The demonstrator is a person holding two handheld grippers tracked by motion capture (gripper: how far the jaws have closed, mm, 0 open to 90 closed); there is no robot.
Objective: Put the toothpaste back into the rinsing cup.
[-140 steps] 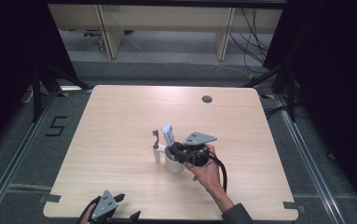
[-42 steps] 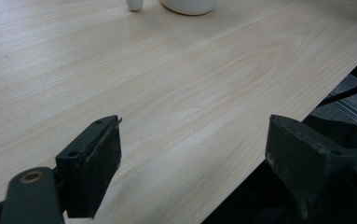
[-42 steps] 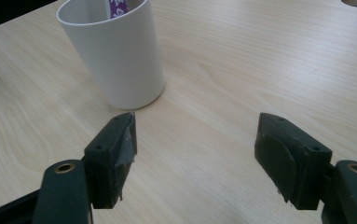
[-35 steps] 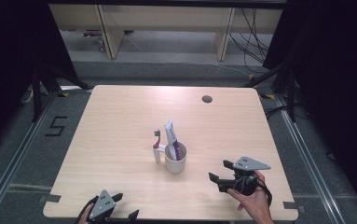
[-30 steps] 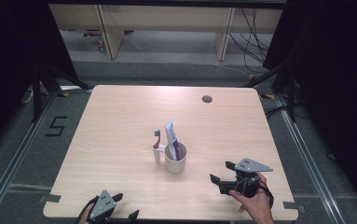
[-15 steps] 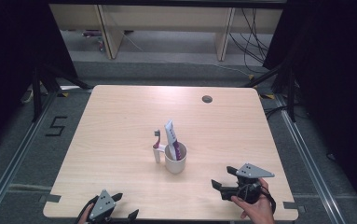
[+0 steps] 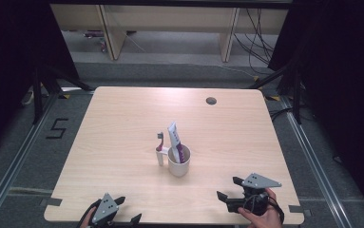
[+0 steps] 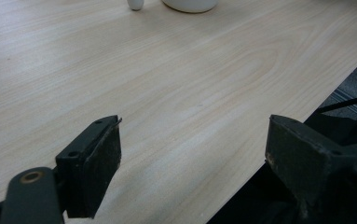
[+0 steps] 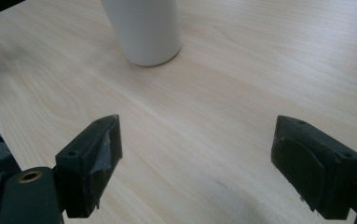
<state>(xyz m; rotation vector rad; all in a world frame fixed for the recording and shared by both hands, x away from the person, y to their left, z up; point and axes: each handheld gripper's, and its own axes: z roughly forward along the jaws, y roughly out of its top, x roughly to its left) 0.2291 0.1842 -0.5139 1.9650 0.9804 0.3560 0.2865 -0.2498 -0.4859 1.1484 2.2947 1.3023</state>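
1. Between your right gripper (image 9: pixel 197 163) jaws there is nothing but bare desk (image 9: pixel 269 70): they stand spread wide apart, black blocky pads with worn faces, hovering low over the pale wood-grain top.
2. Straight ahead of those jaws, a little toward the left one in the right gripper view, stands the white mug (image 9: pixel 143 30), well apart from the tips. In the high view the mug (image 7: pixel 179 161) lies up and to the left of your right gripper (image 7: pixel 232 190), near the desk's middle.
3. Your left gripper (image 8: pixel 192 168) is likewise spread wide and empty, at the desk's near edge; the mug's base (image 8: pixel 190 4) sits far off at the top of its view. In the high view the left gripper (image 7: pixel 122 216) looks farther from the mug, so I judge the right the handier one.
4. The mug looks smooth, glossy and round-walled, probably ceramic, and stands upright.
5. A toothpaste tube (image 7: pixel 175 140), white and purple, leans up out of the mug, long axis near vertical, tilted left.
6. A toothbrush (image 7: pixel 160 149) stands upright just beside the mug's left side; whether it touches I cannot tell.
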